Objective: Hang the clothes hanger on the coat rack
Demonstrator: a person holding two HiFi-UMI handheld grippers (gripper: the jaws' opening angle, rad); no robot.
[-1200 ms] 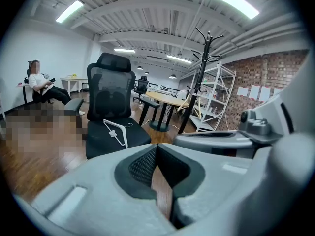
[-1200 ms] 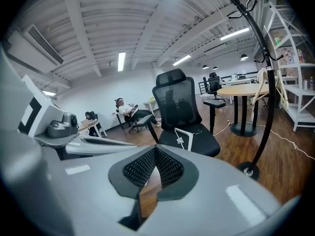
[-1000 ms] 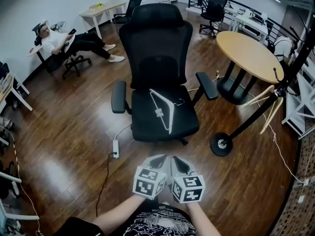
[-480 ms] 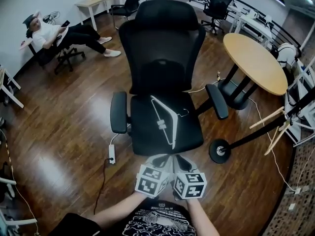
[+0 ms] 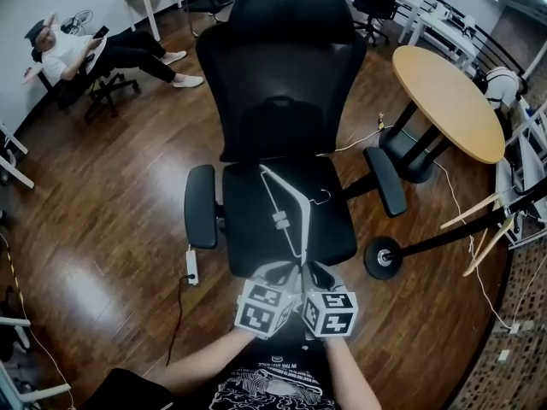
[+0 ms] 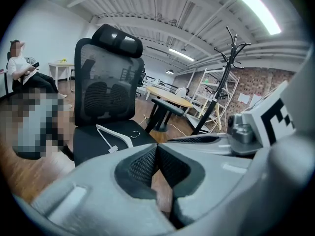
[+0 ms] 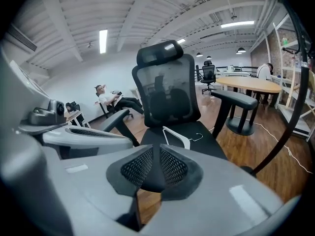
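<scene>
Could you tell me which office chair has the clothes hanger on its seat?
The big black chair in the foreground: the white hanger lies on its seat; the rest stand far back.

Front: the seat edge of the black mesh office chair (image 5: pixel 282 101) lies open toward the bottom of the frame.
Sides: padded armrests (image 5: pixel 201 216) flank the seat left and right.
Right: round wooden table (image 5: pixel 451 101) and black coat rack (image 5: pixel 382 257) crowd that side.
</scene>
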